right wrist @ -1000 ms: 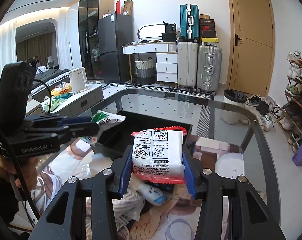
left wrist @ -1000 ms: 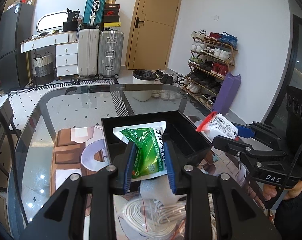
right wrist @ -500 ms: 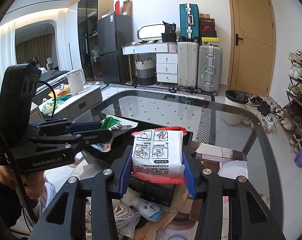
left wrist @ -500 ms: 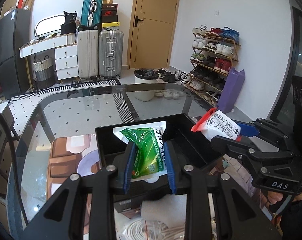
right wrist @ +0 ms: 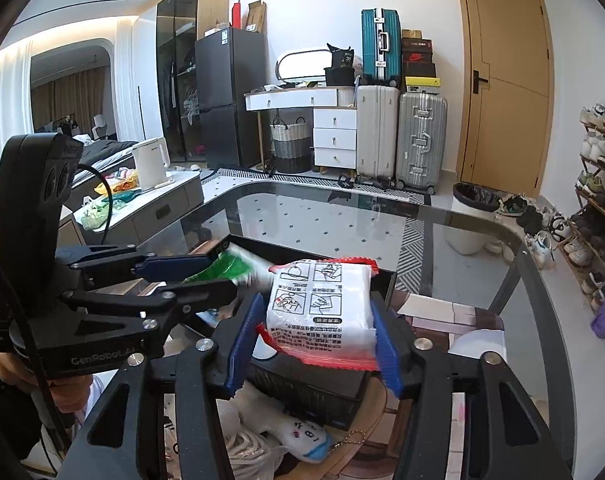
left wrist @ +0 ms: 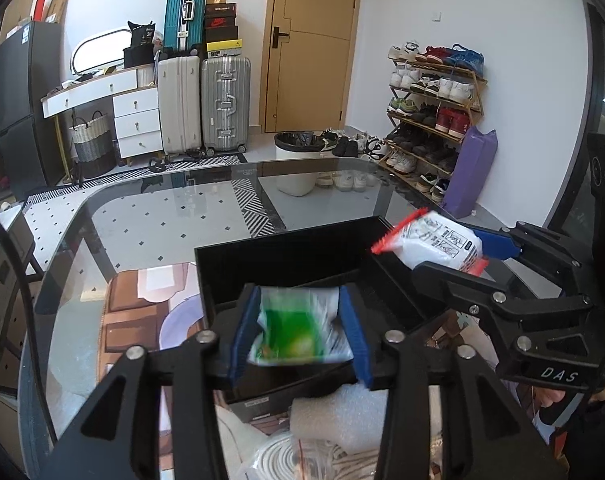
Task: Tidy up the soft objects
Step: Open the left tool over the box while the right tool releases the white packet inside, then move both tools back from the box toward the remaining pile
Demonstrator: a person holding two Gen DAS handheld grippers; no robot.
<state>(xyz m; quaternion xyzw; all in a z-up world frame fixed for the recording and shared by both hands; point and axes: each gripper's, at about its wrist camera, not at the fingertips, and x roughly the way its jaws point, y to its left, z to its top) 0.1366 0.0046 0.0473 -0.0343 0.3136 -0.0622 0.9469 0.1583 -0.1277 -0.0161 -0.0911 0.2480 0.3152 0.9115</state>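
Green packet (left wrist: 298,330): blurred, between the left tongs' (left wrist: 298,334) blue pads, right over the black box (left wrist: 278,258). It looks to be slipping free!
Left tongs: jaws opening now, at a middling gap. The packet sits between them, but the pads no longer seem to press it.
White packet (right wrist: 322,308): red-edged, upright between the right tongs' (right wrist: 314,338) pads, above the box's near wall (right wrist: 314,384).
Right tongs: jaws opening too, about half wide. The packet still bridges pad to pad, and whether it is pinched I cannot tell.
Box: just ahead of and beneath both pairs of tongs, on the glass table (left wrist: 162,216), a divider running through it.
Step in hand: my read is a double release, both packets going into the box.
Doing it well: hold both tongs steady over the opening and let the jaws widen fully before drawing back, so soft plastic doesn't cling to a pad and drag out.
Watch: the white packet hangs close to the near rim; nudging it further ahead of the tongs would be safer.
Clutter: foam (left wrist: 338,416) and a plush toy (right wrist: 298,436) lie below the tongs, outside the box.
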